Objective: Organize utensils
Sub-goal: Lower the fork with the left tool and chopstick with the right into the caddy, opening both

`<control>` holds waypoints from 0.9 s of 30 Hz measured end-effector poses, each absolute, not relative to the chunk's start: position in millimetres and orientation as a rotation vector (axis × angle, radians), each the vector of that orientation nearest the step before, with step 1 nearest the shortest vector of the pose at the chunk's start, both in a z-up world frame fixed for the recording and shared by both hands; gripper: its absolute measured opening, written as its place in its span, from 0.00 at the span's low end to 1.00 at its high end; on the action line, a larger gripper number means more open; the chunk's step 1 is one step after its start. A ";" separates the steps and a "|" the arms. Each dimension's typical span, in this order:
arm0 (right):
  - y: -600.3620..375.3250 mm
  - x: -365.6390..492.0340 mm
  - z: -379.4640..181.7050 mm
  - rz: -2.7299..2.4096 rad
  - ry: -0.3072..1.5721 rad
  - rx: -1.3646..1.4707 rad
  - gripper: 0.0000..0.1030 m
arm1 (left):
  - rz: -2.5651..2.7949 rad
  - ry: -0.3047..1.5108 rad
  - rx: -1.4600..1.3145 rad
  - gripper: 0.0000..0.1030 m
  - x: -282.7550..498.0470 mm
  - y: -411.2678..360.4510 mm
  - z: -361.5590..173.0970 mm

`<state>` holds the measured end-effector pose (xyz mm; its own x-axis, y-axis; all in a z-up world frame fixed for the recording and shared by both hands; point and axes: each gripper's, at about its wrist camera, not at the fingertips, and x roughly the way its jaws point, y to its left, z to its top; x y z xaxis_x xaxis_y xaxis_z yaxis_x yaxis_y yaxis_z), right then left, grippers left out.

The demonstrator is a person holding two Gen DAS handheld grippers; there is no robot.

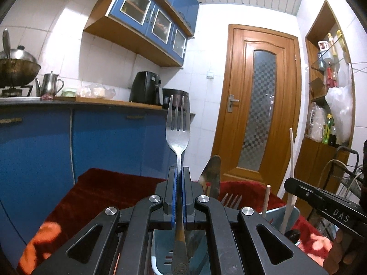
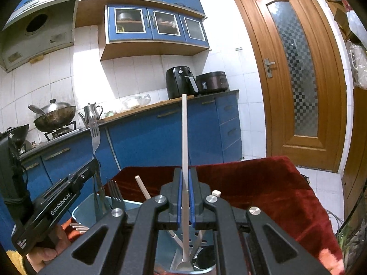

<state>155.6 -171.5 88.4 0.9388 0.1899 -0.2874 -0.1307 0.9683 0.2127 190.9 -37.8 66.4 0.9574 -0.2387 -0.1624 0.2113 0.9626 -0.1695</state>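
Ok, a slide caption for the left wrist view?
Left tongs shut on an upright fork above a utensil holder on red cloth.

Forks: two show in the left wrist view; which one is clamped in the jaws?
The tall fork standing tines-up at centre, its handle pinched by the left gripper. The other fork only pokes its tines from the utensil holder.

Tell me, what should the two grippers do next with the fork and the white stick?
Probably lower both a little further into the holder, then let go. The left gripper has its jaws shut on the fork, tines up, and the right gripper grips the white stick. Both hang just above the holder, where other utensils already stand.
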 end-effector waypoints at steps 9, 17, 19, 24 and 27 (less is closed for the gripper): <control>-173.9 155.9 84.2 0.179 0.316 0.198 0.07 | -0.231 0.195 -0.150 0.03 191.0 -39.6 63.1; -168.5 157.1 79.6 0.186 0.330 0.170 0.07 | -0.230 0.208 -0.150 0.03 190.5 -40.1 59.8; -168.0 157.8 79.3 0.190 0.336 0.175 0.07 | -0.226 0.211 -0.153 0.06 190.4 -39.9 59.4; -169.5 156.8 79.3 0.197 0.329 0.189 0.19 | -0.222 0.218 -0.160 0.18 190.5 -38.6 59.6; -172.9 155.5 80.4 0.203 0.321 0.208 0.22 | -0.224 0.222 -0.164 0.22 188.7 -39.2 59.1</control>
